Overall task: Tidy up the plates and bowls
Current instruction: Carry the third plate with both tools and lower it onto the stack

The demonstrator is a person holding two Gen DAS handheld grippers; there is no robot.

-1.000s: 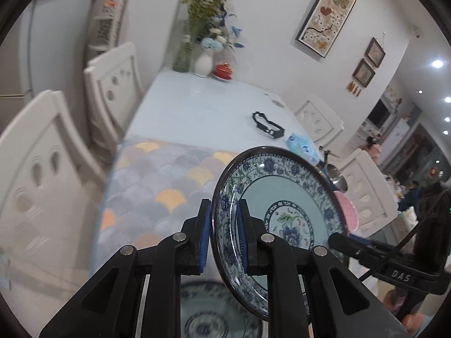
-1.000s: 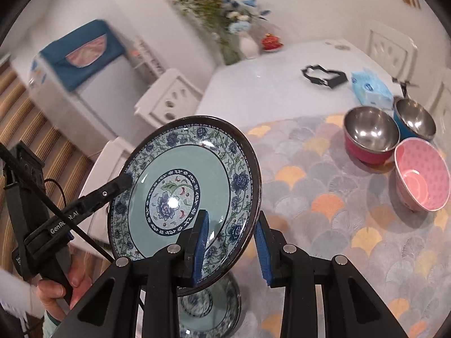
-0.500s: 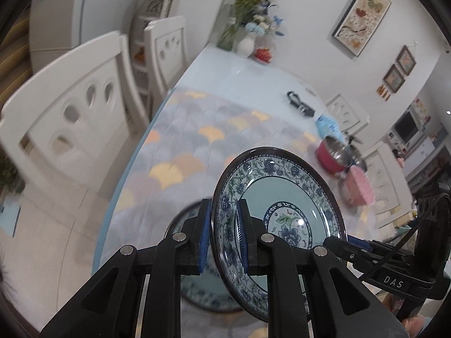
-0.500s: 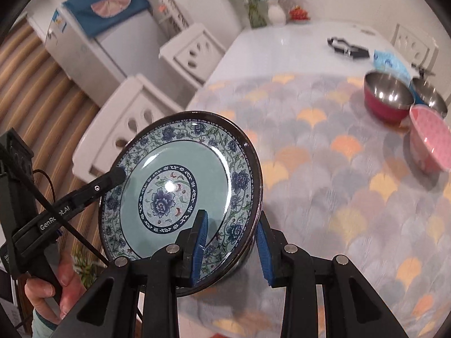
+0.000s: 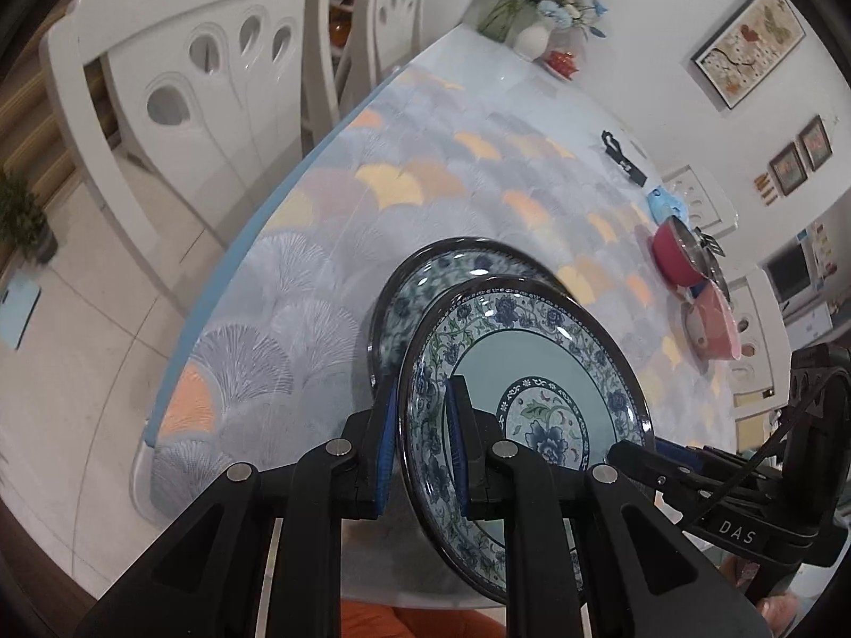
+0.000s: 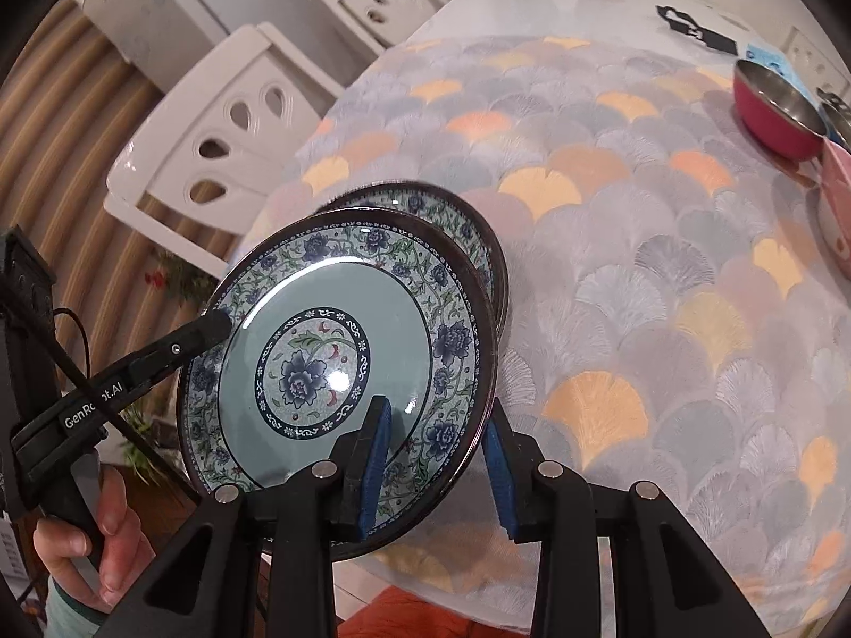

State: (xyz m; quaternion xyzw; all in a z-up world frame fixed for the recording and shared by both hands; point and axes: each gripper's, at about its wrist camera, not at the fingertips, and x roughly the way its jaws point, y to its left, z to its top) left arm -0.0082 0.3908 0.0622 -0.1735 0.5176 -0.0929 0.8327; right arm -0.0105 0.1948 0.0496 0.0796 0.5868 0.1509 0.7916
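Held plate: both grippers, left and right, gripping its rim; lowering level, centring over the plate at the table's near edge.

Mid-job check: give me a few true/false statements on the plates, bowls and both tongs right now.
1. The left tongs clamp the held plate's rim. True.
2. The right tongs are away from the plate. False: their pads straddle its rim.
3. A second patterned plate lies on the table beneath the held one. True.
4. The red bowl sits upside down. False: it is upright, steel inside showing.
5. The pink bowl is stacked on the plates. False: it stands apart, beside the red bowl.
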